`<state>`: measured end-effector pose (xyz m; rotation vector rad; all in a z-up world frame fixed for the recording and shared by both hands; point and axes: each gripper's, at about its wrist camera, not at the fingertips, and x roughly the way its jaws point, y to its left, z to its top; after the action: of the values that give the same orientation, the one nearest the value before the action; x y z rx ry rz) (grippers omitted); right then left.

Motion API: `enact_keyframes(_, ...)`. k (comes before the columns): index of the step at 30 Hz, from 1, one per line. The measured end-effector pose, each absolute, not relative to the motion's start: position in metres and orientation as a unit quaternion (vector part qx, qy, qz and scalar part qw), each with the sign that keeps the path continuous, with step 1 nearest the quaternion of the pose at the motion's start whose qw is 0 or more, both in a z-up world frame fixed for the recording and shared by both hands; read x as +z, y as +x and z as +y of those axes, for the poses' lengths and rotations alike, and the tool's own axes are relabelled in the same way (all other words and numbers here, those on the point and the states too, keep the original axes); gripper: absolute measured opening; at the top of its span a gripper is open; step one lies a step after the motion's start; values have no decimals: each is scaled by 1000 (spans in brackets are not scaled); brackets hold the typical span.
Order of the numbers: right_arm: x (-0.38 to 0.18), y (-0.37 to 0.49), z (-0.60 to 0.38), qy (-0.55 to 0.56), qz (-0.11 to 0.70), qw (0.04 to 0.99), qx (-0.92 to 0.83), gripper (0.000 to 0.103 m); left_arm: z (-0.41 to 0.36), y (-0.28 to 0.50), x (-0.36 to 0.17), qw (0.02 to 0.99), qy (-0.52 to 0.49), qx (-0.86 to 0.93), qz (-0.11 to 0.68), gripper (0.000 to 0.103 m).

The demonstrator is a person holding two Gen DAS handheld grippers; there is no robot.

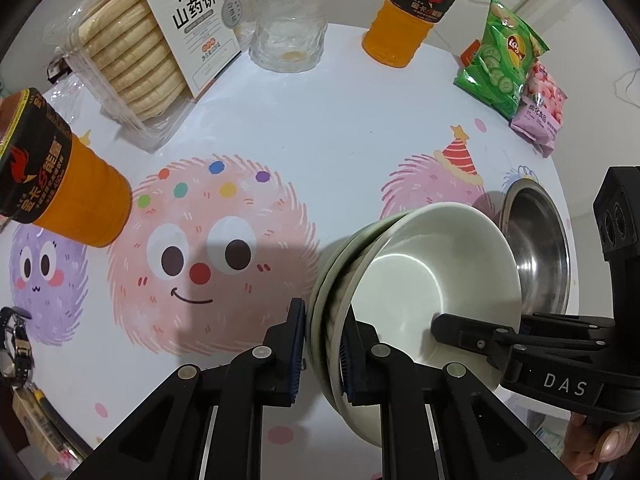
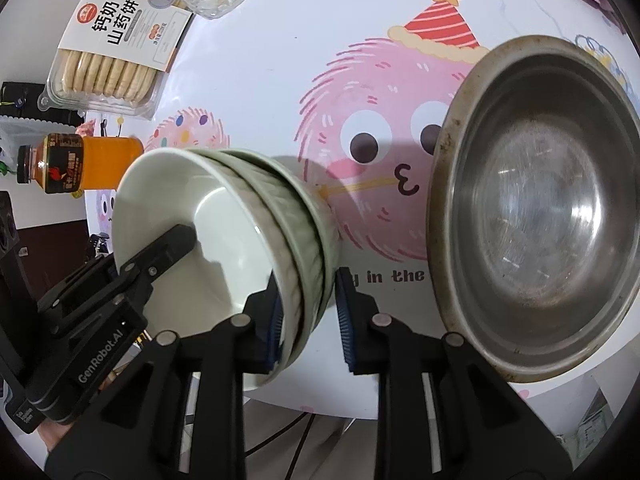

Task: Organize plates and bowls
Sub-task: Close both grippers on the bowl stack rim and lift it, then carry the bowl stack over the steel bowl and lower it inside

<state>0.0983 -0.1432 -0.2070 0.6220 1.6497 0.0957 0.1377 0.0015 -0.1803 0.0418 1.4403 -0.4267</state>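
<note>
Black fingers of the left gripper (image 1: 322, 350) fill the bottom of the left wrist view, jaws apart w/ the rim of the stacked bowls (image 1: 420, 280) between them. Right pad sits inside the top bowl against its wall; left pad is just outside the stack, a thin gap showing, so can't tell if it actually clamps.

Right gripper (image 2: 308, 316) does the same from the opposite side: jaws apart, straddling the stack's rim (image 2: 280, 216), left pad inside the top bowl, right pad clear of the outer wall. Stack is three pale green-white ceramic bowls nested, tilted up on edge near the table (image 1: 340, 128) front edge. Each gripper's finger also shows in the other's view, reaching into the top bowl.

Steel bowl (image 2: 536, 208) sits just beside the stack on the right, also looks tilted in these views, empty, rim stained.

Further back on the cartoon-print cloth: biscuit pack (image 1: 148, 52), glass cup (image 1: 288, 40), orange drink bottle (image 1: 408, 20), chip bag (image 1: 504, 56) w/ a pink snack bag (image 1: 540, 112) touching it. Second orange bottle (image 1: 60, 172) stands near the left edge.
</note>
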Motion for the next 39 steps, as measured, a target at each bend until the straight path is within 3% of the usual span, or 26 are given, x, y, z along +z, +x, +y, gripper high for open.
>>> enact_keyframes(16, -200, 100, -146, 263, 719, 642, 51, 26, -2, 141, -167, 739, 25, -181, 649, 15)
enact_keyframes(39, -123, 117, -166, 228, 673, 703, 36, 24, -25, 157, -102, 768, 43, -201, 607, 14)
